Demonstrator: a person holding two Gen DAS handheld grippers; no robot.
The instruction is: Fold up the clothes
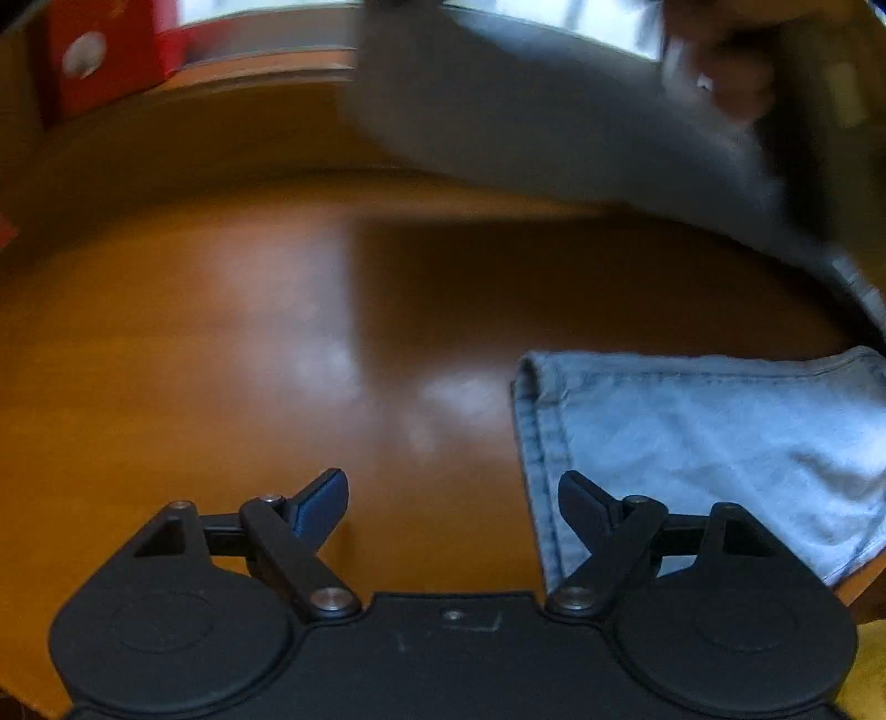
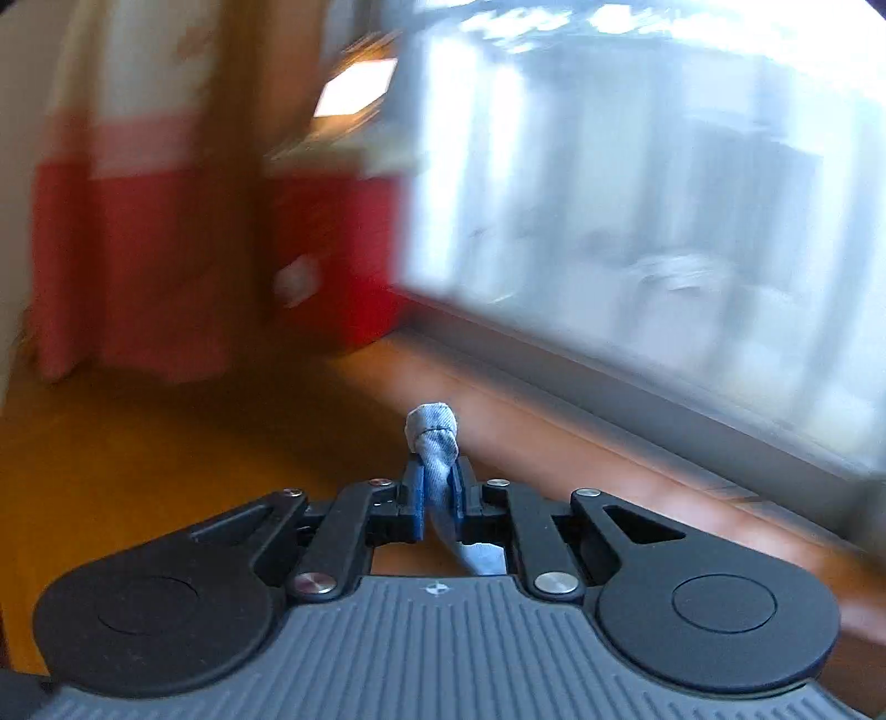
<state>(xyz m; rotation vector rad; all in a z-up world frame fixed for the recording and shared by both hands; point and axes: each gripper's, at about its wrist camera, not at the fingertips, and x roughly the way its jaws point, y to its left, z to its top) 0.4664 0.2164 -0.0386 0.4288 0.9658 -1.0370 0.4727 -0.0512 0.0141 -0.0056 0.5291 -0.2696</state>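
Light blue jeans lie on the brown wooden table at the right of the left wrist view, one hemmed leg end pointing left. My left gripper hangs open over the bare wood just left of that hem, its right finger above the hem. Another stretch of the jeans is lifted and blurred at the top of that view. In the right wrist view my right gripper is shut on a bunched corner of the jeans, which pokes out past the fingertips.
A red box stands at the table's back left. A window with a wooden sill runs along the far side. A red and white curtain hangs at the left. The right wrist view is motion-blurred.
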